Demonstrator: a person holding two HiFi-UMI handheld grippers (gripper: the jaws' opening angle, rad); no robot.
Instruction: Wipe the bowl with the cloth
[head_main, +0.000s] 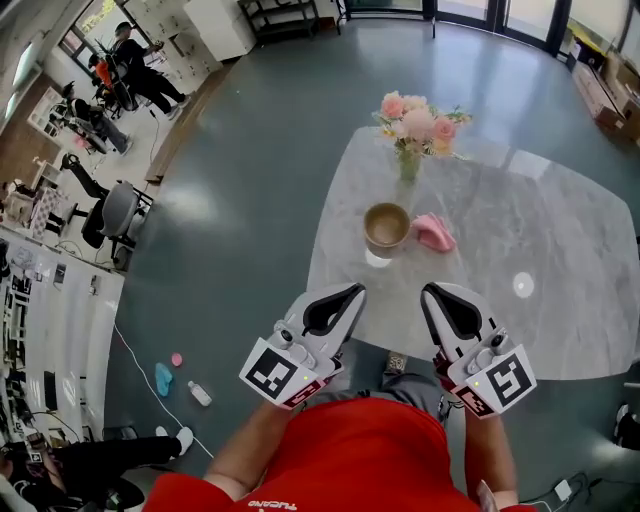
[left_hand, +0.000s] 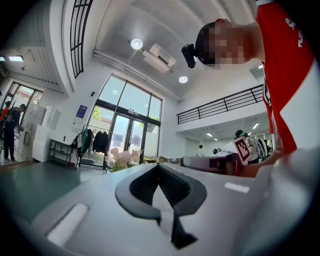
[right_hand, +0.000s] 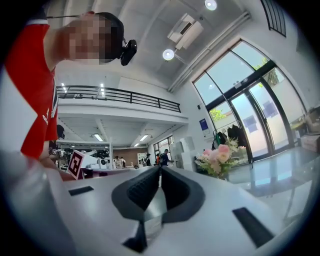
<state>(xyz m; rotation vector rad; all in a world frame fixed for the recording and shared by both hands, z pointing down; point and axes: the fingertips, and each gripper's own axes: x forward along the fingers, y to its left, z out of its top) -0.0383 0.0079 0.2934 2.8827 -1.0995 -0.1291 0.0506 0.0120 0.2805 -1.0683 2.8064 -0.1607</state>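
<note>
A tan bowl (head_main: 386, 226) stands near the front left edge of the marble table (head_main: 560, 250). A crumpled pink cloth (head_main: 433, 232) lies just right of the bowl, touching or nearly touching it. My left gripper (head_main: 358, 290) hovers at the table's near edge, short of the bowl, shut and empty. My right gripper (head_main: 428, 292) is beside it, also shut with nothing between its jaws. In the left gripper view my left gripper (left_hand: 159, 166) shows its pads together; in the right gripper view my right gripper (right_hand: 160, 168) does too. Neither gripper view shows the bowl or cloth.
A glass vase of pink flowers (head_main: 413, 128) stands at the table's far left edge, behind the bowl; the flowers (right_hand: 218, 159) also show in the right gripper view. Small objects (head_main: 165, 378) lie on the grey floor at left. Chairs and people are far off, upper left.
</note>
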